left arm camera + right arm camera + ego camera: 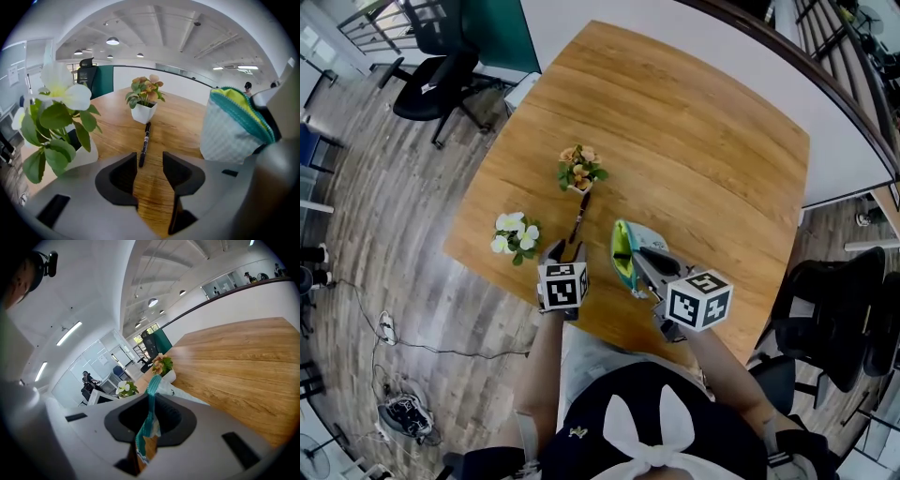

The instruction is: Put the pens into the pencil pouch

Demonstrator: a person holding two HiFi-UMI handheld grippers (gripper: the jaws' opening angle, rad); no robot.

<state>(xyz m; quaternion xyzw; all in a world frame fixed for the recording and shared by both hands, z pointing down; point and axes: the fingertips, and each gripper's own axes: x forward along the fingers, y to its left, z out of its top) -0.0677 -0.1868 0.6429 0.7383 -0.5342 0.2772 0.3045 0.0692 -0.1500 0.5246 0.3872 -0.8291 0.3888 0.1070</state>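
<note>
The left claw [149, 163] hangs spread just behind 1 black pen [145, 143] lying on the worktop [694, 159], while the right claw [150, 401] pinches the teal rim of the upright pencil pouch [232, 133].

Wooden table [694, 141], black pen [579, 217], white-flowered pot [516, 236], orange-flowered pot [580, 171], pouch [624, 255]

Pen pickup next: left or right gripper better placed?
Left. The left gripper has open, empty jaws pointing along the pen, which lies just ahead of them. The right gripper is shut on the teal rim of the pencil pouch, so it is busy.
</note>
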